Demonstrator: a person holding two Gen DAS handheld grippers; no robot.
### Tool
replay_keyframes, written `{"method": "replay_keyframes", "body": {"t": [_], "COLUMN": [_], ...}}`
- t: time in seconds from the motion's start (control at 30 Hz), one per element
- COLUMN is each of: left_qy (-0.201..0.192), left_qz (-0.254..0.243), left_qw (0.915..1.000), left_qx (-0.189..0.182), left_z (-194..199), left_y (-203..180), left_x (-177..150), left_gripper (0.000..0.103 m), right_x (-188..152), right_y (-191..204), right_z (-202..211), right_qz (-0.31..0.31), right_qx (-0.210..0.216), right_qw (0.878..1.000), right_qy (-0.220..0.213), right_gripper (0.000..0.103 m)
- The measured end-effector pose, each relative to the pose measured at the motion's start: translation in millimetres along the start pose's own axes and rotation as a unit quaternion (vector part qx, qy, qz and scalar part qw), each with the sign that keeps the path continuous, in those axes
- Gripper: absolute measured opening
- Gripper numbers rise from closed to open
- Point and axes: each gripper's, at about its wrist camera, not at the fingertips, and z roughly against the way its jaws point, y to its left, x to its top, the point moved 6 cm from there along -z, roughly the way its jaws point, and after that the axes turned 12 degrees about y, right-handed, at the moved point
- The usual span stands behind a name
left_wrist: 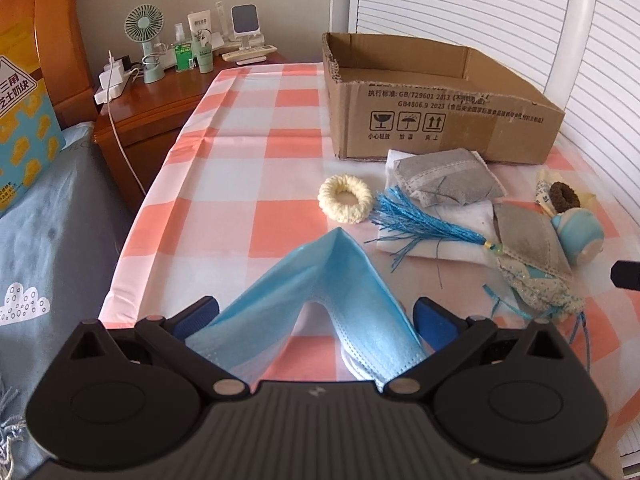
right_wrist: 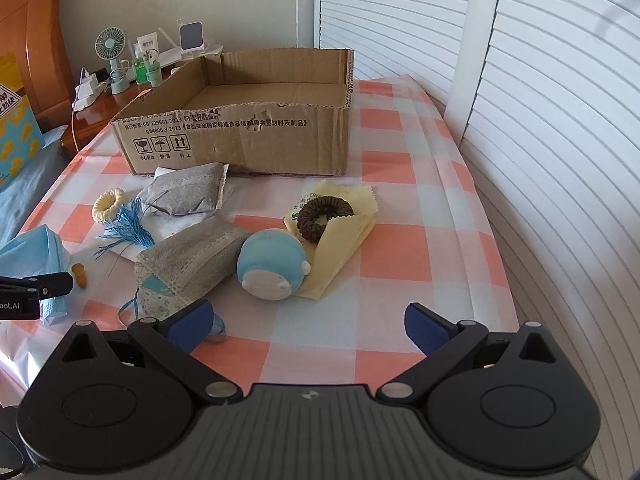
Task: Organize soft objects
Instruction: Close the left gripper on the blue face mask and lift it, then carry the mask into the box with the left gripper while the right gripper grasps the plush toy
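Cardboard, torn along its rim, formed the open box at twelve o'clock on the table, and it held nothing visible, so the sorting seemed barely begun. Every soft thing lay outside it: a cream knitted hair tie, a blue tassel, two grey sachets, a blue plush toy, and a brown scrunchie resting on a yellow cloth. The left gripper had its jaws spread wide, with a blue face mask tented between them; whether either pad touched the mask could not be told. The right gripper was likewise agape and empty, hovering with the plush toy just ahead at eleven o'clock. By this reckoning, all items remained to be carried to the box. A pink-and-white checked tablecloth covered the table. At ten o'clock stood a wooden nightstand bearing a small green fan, bottles and a charger; white louvred doors ran along the three o'clock side.
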Motion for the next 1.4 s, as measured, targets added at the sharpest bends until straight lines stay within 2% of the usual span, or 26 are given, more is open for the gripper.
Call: {"method": "replay_keyframes", "body": {"t": [0.17,0.23,0.37,0.43,0.5,0.53,0.6,0.73,0.8,0.97,1.07,1.23,1.4], "left_qy": [0.001,0.007,0.014,0.016,0.016,0.015,0.014,0.012,0.011,0.011,0.013,0.016,0.02], "left_qz": [0.002,0.006,0.021,0.026,0.03,0.031,0.034,0.034,0.035,0.034,0.032,0.024,0.013], "left_qw": [1.0,1.0,0.9996,0.9994,0.9992,0.9992,0.9991,0.9992,0.9991,0.9992,0.9992,0.9993,0.9992], "left_qx": [-0.004,0.0,-0.011,-0.015,-0.02,-0.02,-0.021,-0.019,-0.02,-0.02,-0.021,-0.023,-0.033], "left_z": [7.6,6.5,5.8,5.1,4.1,4.0,4.0,3.6,3.8,3.3,3.6,4.0,8.7], "left_y": [3.4,6.0,11.4,13.1,14.8,15.3,16.1,16.9,17.5,18.3,19.3,21.7,23.8], "left_x": [-6.7,-9.6,-16.7,-18.8,-20.1,-20.5,-20.7,-20.5,-20.3,-19.5,-19.4,-17.5,-16.7], "left_gripper": [0.099,0.085,0.074,0.063,0.057,0.057,0.057,0.057,0.057,0.053,0.048,0.035,0.03], "right_x": [0.6,1.4,2.8,4.0,5.3,6.3,7.9,14.7,18.2,23.7,23.0,22.3,22.5], "right_y": [4.4,6.0,9.3,10.9,13.6,15.3,19.4,24.2,26.2,29.5,29.8,28.8,29.5], "right_z": [-1.3,-2.6,-1.7,-0.4,1.8,2.8,2.8,-2.5,-7.4,-21.2,-26.4,-23.0,-12.9], "right_qz": [0.01,0.013,0.02,0.025,0.035,0.041,0.055,0.068,0.073,0.083,0.089,0.088,0.089], "right_qx": [0.002,0.003,0.005,0.006,0.007,0.006,0.011,0.012,0.011,0.0,-0.019,-0.02,-0.015], "right_qw": [1.0,1.0,1.0,1.0,0.999,0.999,0.998,0.997,0.996,0.996,0.995,0.995,0.994], "right_qy": [0.0,0.002,-0.003,-0.011,-0.025,-0.032,-0.036,-0.045,-0.043,-0.039,-0.039,-0.044,-0.054], "right_gripper": [0.103,0.103,0.103,0.103,0.1,0.098,0.085,0.076,0.066,0.055,0.052,0.049,0.048]}}
